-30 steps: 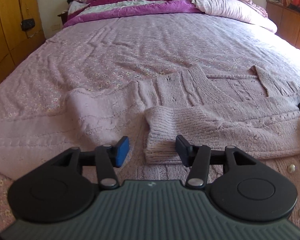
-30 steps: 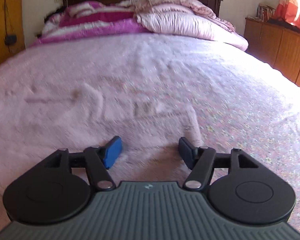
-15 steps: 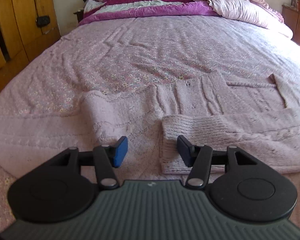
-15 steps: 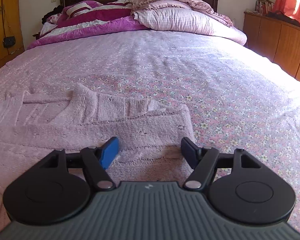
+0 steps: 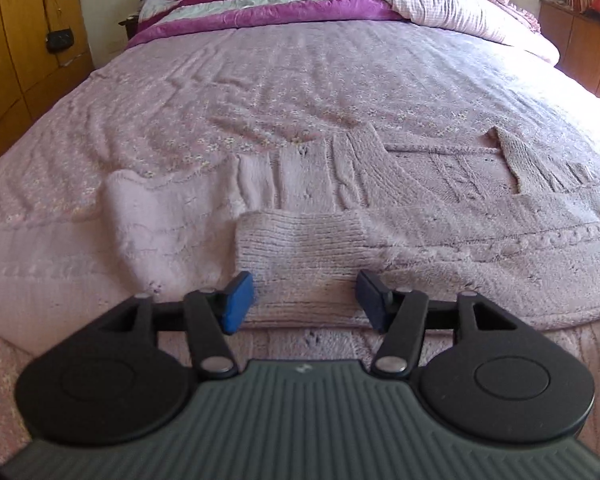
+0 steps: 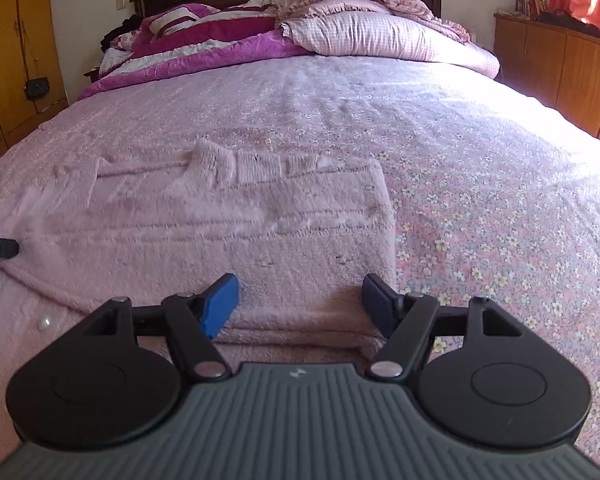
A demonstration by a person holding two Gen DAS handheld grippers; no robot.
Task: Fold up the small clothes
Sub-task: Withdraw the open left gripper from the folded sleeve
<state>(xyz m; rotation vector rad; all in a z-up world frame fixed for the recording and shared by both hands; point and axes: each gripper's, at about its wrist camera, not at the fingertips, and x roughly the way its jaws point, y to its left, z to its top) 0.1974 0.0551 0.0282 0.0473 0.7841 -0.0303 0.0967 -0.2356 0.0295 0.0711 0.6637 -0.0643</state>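
My left gripper, jaws just widened and empty, hangs over the folded sweater cuff; my right gripper gapes, pinching nothing, above its hem.

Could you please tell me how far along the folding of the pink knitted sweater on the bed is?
Done: one sleeve already lies folded across the sweater, which is spread flat on the bed. In hand: nothing; the left tongs, whose jaws have just been opening, and the right tongs hang open over its near edge. Left: folding the body into a compact stack.
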